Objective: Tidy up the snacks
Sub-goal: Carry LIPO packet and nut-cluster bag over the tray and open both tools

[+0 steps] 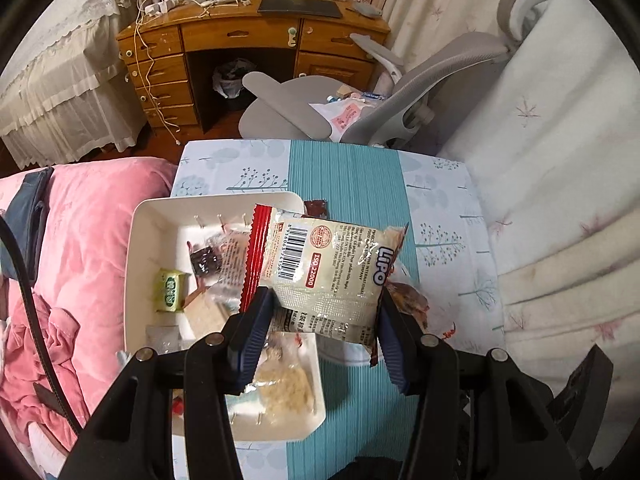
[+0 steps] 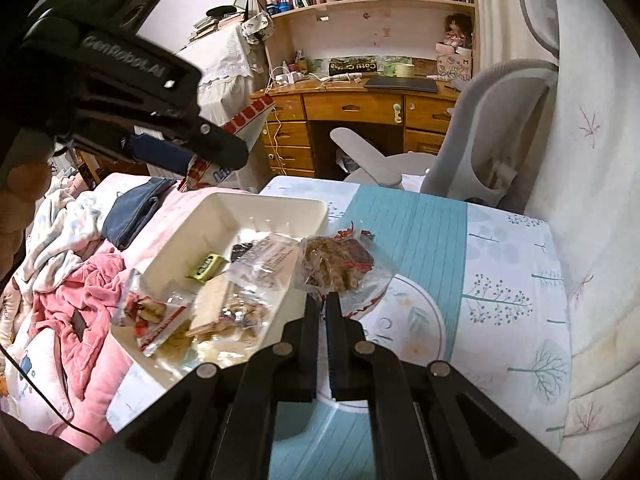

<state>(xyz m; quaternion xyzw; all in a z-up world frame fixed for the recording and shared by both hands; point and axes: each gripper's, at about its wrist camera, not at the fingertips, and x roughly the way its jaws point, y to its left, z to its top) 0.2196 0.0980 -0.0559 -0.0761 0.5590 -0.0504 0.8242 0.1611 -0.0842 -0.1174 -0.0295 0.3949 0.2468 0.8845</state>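
Here, the left gripper [image 1: 324,320] clamps a LiPO biscuit packet [image 1: 328,276] between its blue pads, suspended above the white tray [image 1: 160,216] and the tabletop [image 1: 348,176]. The right gripper [image 2: 323,300] is fully closed and holds nothing; a clear-wrapped brown snack [image 2: 336,264] lies just beyond its tips at 12 o'clock, beside the tray.

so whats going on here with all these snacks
A person is sorting snacks with a gripper in each hand. The left gripper holds a Lipo packet in the air above the white tray, which already has several snacks in it. The right gripper is shut on the clear wrapper of a brown snack pack beside the tray.
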